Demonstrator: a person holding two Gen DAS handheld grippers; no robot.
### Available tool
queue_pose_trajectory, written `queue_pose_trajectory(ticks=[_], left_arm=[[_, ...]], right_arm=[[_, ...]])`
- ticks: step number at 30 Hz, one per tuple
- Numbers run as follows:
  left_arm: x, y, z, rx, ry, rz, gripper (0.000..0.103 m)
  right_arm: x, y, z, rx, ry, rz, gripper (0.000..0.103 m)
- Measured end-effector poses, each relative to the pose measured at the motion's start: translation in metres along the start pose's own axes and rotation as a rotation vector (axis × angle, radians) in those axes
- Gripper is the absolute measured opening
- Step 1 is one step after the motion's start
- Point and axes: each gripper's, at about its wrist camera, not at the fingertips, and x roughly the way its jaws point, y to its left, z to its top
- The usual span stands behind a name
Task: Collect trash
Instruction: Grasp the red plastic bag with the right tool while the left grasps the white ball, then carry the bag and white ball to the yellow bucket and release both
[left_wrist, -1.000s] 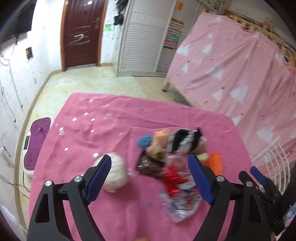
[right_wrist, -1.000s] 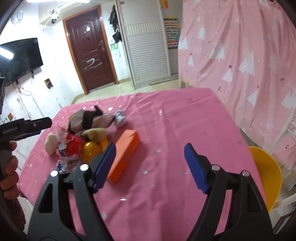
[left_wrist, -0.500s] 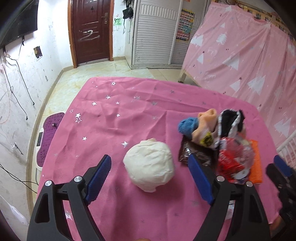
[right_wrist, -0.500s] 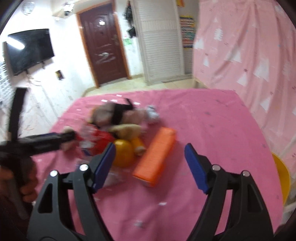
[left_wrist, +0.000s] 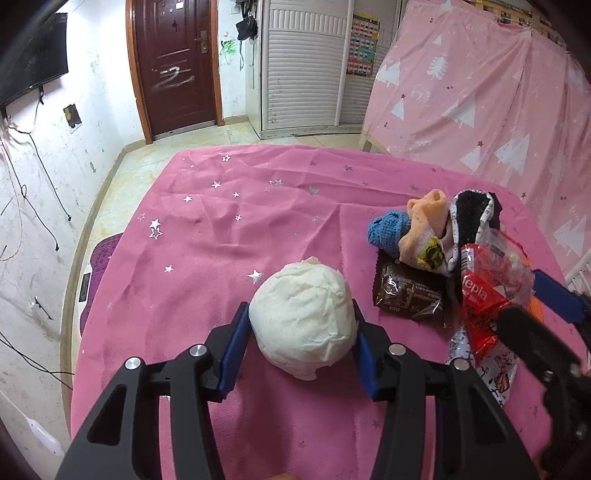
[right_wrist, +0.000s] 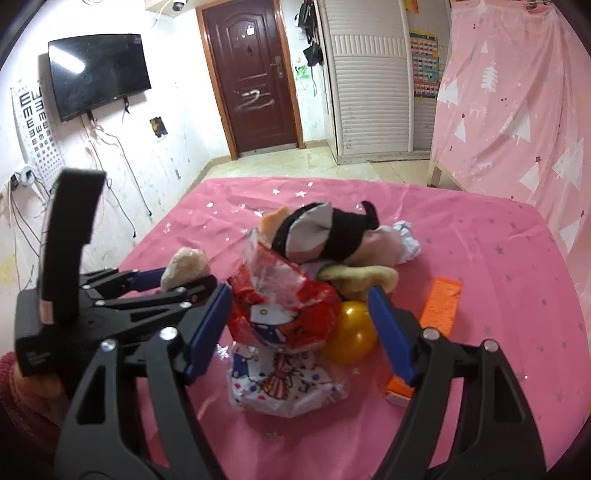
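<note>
Left gripper: the left gripper (left_wrist: 301, 332), black with blue pads, has its two fingers pressed against either side of a crumpled white ball of tissue paper (left_wrist: 303, 325), pinching it low over the table.
Tissue ball: it sits on the pink star-printed tablecloth (left_wrist: 229, 229), near the left of the heap of objects and apart from it; in the right wrist view it shows as a pale lump (right_wrist: 184, 264) between the left gripper's blue pads.
Right gripper: the right gripper (right_wrist: 299, 328) is spread wide, its blue pads flanking a crinkled red plastic snack wrapper (right_wrist: 284, 306) without clearly touching it.
Red wrapper: it lies at the near edge of the heap, over a white cartoon-printed plastic bag (right_wrist: 284, 380), with a shiny yellow ball (right_wrist: 351, 328) just beside it on the right.
Heap: a dark brown foil packet (left_wrist: 408, 291) lies flat on the cloth beside the tissue ball; behind it are a blue knitted cloth (left_wrist: 388, 229), an orange sock (left_wrist: 428, 221) and a black-and-white fabric piece (left_wrist: 472, 210), bunched together.
Right of the heap: an orange rectangular box (right_wrist: 439, 306) lies on the cloth, partly hidden by the right gripper's finger.
</note>
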Motion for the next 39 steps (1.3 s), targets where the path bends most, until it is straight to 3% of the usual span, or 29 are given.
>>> queue_pose_trajectory(ticks=[8,24,31,39], left_arm=[[0.002,0.003,-0.002,0.000,-0.010,-0.007,0.045],[-0.029,-0.010,0.006,-0.001,-0.058,0.006,0.045],[-0.048,-0.043,0.012,0.041,-0.086,-0.012,0.045],[-0.064,-0.107,0.015,0.128,-0.112,-0.060,0.045]], right_arm=[[0.005,0.010,-0.002,-0.036,0.012,-0.024,0.030],[-0.041,-0.008,0.003,0.017,-0.094,-0.015,0.029],[-0.061,-0.032,0.000,0.067,-0.138,-0.024,0.030],[-0.095,-0.079,-0.012,0.151,-0.212,-0.078,0.030]])
